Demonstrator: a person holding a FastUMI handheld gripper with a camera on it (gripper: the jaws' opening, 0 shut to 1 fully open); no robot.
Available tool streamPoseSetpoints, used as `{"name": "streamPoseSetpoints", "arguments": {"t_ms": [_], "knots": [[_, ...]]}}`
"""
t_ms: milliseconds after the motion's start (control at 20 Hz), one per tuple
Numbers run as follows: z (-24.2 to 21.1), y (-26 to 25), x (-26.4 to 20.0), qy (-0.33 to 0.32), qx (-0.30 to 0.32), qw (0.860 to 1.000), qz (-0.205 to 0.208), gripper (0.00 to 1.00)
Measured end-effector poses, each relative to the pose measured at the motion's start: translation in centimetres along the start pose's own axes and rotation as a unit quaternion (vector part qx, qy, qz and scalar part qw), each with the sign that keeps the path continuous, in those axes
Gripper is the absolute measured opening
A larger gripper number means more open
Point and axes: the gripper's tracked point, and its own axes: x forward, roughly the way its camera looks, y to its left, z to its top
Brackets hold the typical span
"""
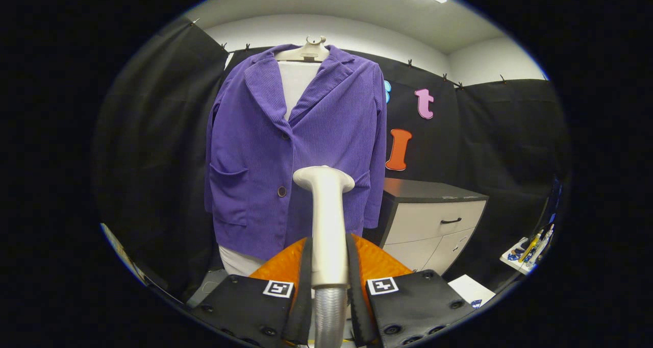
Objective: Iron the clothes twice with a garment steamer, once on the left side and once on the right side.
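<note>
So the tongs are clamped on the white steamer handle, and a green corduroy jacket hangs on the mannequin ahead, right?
Not quite: the corduroy jacket is purple, not green, as the gripper view shows. The rest holds: the tongs are clamped on the white steamer handle, and the jacket hangs on the mannequin ahead.

The hand-held gripper has two flat plate-like bodies, one on each side, each studded with round dark screws along its edges. Each plate carries a small square black-and-white marker near its inner top corner. Two narrow fingers rise from the plates' inner edges, backed by ribbed, curved shells.
</note>
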Motion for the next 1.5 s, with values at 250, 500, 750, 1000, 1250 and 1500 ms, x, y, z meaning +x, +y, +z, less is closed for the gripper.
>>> {"name": "streamPoseSetpoints", "arguments": {"t_ms": [250,500,750,1000,1250,1500], "knots": [[-1.8,0.0,0.4,0.024,0.008,1.000,-0.001,0.39],[-1.0,-0.1,0.3,0.016,0.010,1.000,-0.003,0.39],[2.6,-1.0,-1.3,-0.026,0.015,1.000,-0.006,0.39],[8.2,-1.1,-2.6,-0.082,0.013,0.997,-0.004,0.39],[14.6,1.0,-3.6,-0.141,0.010,0.990,0.018,0.39],[19.0,4.8,-3.9,-0.164,0.027,0.984,0.059,0.39]]}}
